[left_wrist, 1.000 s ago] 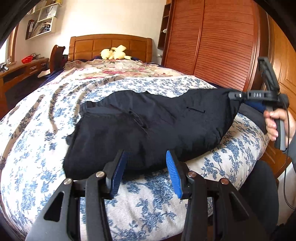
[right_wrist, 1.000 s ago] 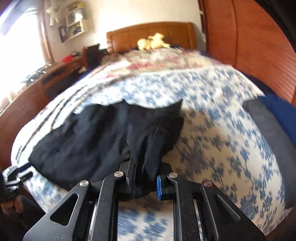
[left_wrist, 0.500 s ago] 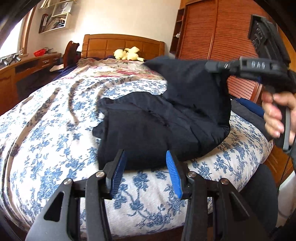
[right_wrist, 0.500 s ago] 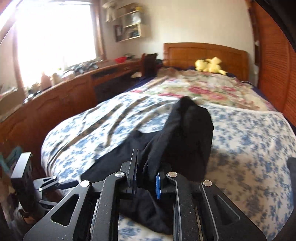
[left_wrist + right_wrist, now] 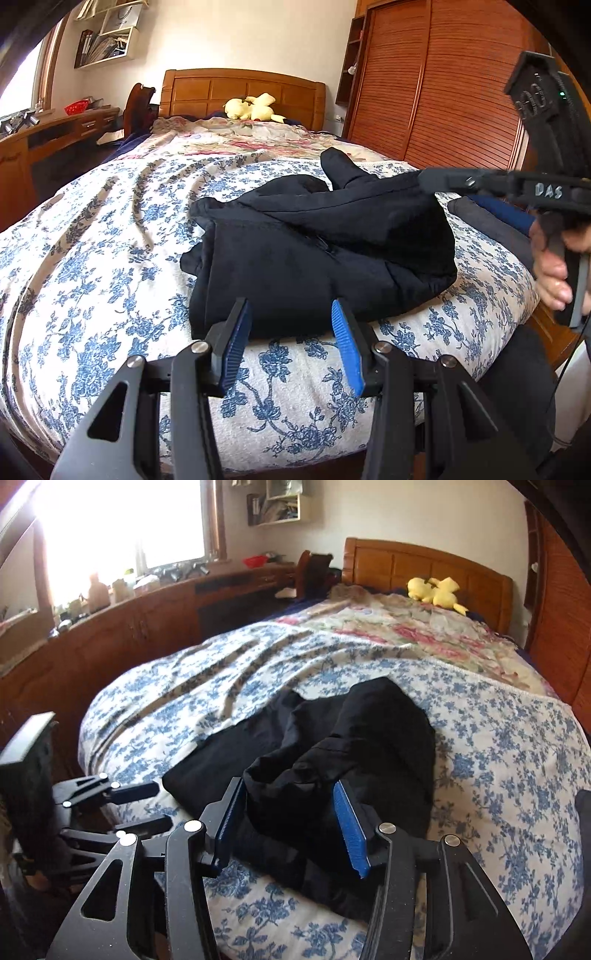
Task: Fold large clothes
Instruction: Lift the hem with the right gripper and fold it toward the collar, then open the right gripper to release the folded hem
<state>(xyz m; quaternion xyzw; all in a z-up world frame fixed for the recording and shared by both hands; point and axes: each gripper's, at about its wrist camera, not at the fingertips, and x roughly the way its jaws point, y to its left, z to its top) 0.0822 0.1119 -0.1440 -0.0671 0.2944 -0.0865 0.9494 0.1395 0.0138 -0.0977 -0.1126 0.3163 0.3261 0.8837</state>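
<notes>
In the left wrist view, the left gripper [image 5: 291,334] fills the bottom of the frame with its blue-padded fingers [image 5: 236,338] spread apart and nothing between them. Just above the fingertips, in the middle of the frame, lies the black garment [image 5: 314,243], bunched and partly folded over itself on the blue floral bedspread [image 5: 92,258]. At the right edge, the right gripper [image 5: 428,181] reaches in from a hand [image 5: 554,266], its tip at the upper right part of the garment; from this side I cannot tell how its jaws stand. A yellow plush toy [image 5: 253,107] sits by the wooden headboard [image 5: 240,92] at upper centre, and a slatted wardrobe [image 5: 443,81] fills the upper right.

In the right wrist view, the right gripper [image 5: 290,819] occupies the bottom centre, its fingers [image 5: 349,827] set wide apart. The garment [image 5: 351,746] lies heaped in the middle of the frame, its near fold sitting loose in the gap between the fingers, not pinched. The left gripper [image 5: 147,805] shows at the lower left, fingers parted, just beside the garment's left edge. A bright window [image 5: 118,520] and a long wooden desk [image 5: 147,616] take the upper left.
</notes>
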